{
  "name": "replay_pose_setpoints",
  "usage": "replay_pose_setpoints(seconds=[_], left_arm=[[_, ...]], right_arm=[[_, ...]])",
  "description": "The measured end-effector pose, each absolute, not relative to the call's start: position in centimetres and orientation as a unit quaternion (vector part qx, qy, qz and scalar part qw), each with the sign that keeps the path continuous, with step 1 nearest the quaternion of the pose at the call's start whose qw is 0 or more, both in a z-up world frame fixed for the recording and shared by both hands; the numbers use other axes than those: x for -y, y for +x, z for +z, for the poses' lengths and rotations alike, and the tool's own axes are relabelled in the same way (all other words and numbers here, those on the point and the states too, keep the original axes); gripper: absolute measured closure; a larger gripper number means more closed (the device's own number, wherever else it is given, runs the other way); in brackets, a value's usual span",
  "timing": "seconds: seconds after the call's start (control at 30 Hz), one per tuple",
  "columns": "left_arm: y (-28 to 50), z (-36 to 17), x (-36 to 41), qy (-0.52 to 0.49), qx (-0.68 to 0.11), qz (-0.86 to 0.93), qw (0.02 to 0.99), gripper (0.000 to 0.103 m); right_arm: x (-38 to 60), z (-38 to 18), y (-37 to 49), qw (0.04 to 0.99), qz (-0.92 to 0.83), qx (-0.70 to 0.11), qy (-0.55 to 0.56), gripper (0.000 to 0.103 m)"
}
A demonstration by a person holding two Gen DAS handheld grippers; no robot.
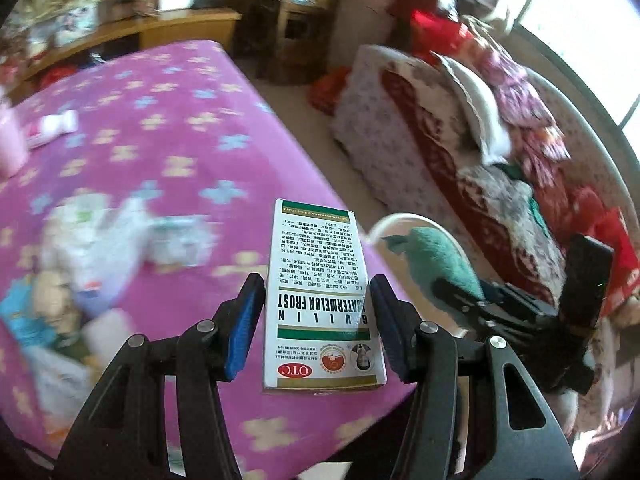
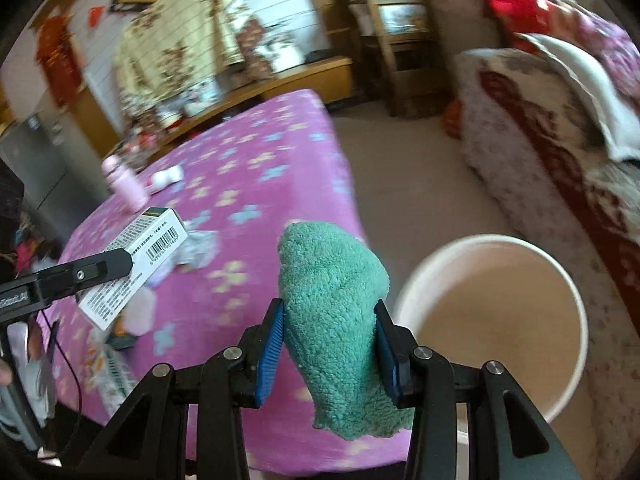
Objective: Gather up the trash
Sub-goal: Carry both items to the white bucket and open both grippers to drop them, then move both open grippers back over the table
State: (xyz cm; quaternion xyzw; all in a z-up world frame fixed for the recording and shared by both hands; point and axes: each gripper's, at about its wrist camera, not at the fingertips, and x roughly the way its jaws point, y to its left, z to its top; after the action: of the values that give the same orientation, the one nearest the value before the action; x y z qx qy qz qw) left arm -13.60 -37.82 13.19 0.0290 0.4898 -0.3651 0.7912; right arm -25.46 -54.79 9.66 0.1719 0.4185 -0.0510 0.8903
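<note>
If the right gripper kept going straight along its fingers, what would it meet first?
Probably the edge of the purple flowered tablecloth beyond the fuzzy teal cloth held by the right gripper. The round white bucket sits off to the right. Depth is unclear.

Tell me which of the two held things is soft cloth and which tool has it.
The fuzzy green cloth, squeezed in the right tool. The left tool holds a stiff printed white box instead.

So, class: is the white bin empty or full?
Empty, as far as visible: the white bin shows only bare inner wall and floor.
</note>
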Motion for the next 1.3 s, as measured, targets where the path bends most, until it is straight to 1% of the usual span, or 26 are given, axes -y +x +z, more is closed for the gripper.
replay_pose_setpoints(seconds=[0.13,0.33,0.6,0.63,0.67,0.77,0.83,1.07,1.3], left_arm=[[-15.1,12.1,43.5,0.052,-0.496,-0.39,0.774,0.05],[-16.8,9.8,49.8,0.083,-0.505,-0.406,0.757,0.05],[-17.5,7.4,53.5,0.08,-0.518,-0.424,0.738,0.049],[-17.6,7.3,53.7,0.08,-0.517,-0.428,0.737,0.049],[-17.7,7.2,54.0,0.079,-0.518,-0.436,0.732,0.047],[-17.6,6.8,54.1,0.074,-0.526,-0.439,0.725,0.045],[-17.4,6.7,53.8,0.073,-0.529,-0.434,0.725,0.045],[-17.2,7.4,52.1,0.076,-0.522,-0.416,0.741,0.045],[-17.3,8.7,49.1,0.079,-0.502,-0.394,0.766,0.045]], right_arm=[[59.2,8.2,-27.6,0.879,-0.097,-0.424,0.192,0.062],[64.6,4.8,-29.8,0.857,-0.155,-0.442,0.216,0.062],[67.6,1.6,-30.5,0.835,-0.188,-0.456,0.245,0.062],[67.6,1.5,-30.5,0.834,-0.191,-0.456,0.246,0.06],[67.6,1.3,-30.5,0.833,-0.195,-0.456,0.247,0.053],[68.0,1.1,-30.4,0.832,-0.201,-0.449,0.256,0.046],[67.8,1.1,-30.2,0.832,-0.201,-0.449,0.258,0.043],[66.4,1.1,-30.0,0.83,-0.191,-0.456,0.257,0.043],[64.3,3.1,-29.5,0.843,-0.178,-0.449,0.237,0.043]])
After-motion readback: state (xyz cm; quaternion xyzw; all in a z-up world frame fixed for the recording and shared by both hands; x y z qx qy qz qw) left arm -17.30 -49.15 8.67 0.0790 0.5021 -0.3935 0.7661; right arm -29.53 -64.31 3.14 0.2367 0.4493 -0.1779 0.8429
